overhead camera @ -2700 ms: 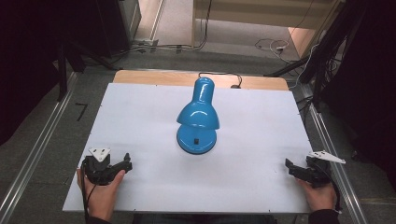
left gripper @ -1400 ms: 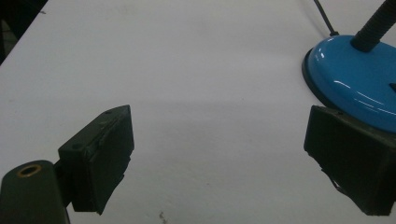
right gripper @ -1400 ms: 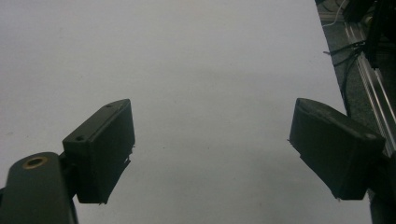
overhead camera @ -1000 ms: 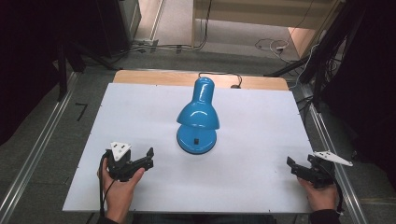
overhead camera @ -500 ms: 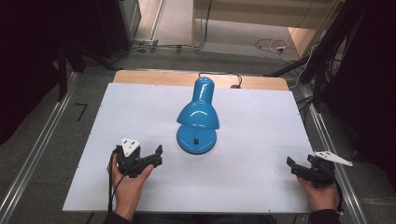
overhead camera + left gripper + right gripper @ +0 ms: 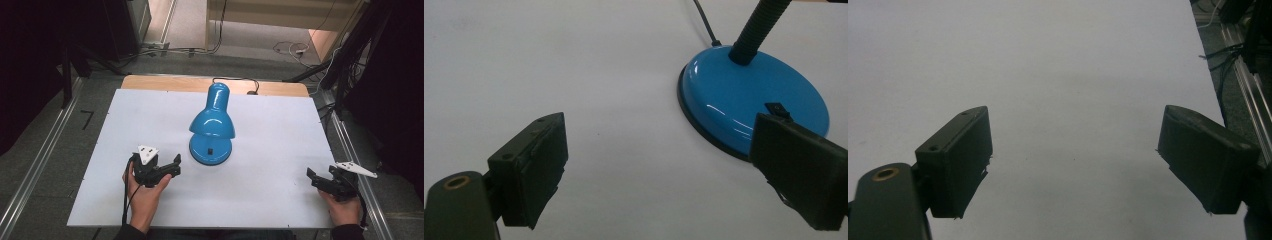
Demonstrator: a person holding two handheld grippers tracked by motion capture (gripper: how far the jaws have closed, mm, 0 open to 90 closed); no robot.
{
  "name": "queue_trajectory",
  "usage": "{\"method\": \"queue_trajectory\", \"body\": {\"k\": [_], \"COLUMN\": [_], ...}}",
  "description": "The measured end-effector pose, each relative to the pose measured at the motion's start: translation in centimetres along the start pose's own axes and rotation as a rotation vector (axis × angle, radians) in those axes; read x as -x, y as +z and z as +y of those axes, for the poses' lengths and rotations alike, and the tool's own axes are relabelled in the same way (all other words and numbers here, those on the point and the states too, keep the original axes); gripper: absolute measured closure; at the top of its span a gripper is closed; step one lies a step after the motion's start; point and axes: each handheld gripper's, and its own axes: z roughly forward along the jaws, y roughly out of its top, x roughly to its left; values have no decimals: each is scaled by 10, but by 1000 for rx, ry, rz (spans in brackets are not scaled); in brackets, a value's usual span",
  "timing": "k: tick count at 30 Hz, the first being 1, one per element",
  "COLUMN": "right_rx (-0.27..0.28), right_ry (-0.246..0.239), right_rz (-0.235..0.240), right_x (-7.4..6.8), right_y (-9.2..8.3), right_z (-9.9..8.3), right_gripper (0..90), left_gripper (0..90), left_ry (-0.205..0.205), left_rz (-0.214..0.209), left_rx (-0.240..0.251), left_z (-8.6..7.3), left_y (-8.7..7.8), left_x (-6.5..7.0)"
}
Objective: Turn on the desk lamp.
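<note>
On the left of the white worktop (image 6: 120,120), the left tool (image 6: 172,166) sits with jaws spread wide, holding nothing, near the blue lamp (image 6: 212,125) at mid-worktop and aimed at its round base (image 6: 749,100). A misjudged approach could shove that base or catch its small switch (image 6: 777,108), and the glossy dome looks slippery. Far right, the right tool (image 6: 315,179) rests equally spread and empty, beside the worktop's edge.

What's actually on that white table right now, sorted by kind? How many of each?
Blue metal desk lamp with a round base: 1
Black handheld two-jaw grippers, left gripper and right gripper, both with jaws apart: 2
Total: 3
</note>
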Motion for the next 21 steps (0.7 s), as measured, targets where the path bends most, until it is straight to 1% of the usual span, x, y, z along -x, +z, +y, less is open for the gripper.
{"method": "queue_trajectory", "body": {"k": [2,5,13,16,21], "right_rx": [0,1,1,3,3], "right_ry": [0,-1,0,-3,-3], "right_rz": [1,0,1,1,1], "right_x": [0,0,0,0,0], "right_y": [0,0,0,0,0], "right_z": [0,0,0,0,0], "right_gripper": [127,127,128,130,129], "left_gripper": [101,101,101,101,101], "left_ry": [6,1,3,10,6], "left_rz": [-4,-10,-24,-24,-28], "left_rx": [-4,-3,-8,-10,-6], "left_z": [0,0,1,1,2], "left_y": [1,2,6,7,10], "left_x": [1,3,7,8,11]}}
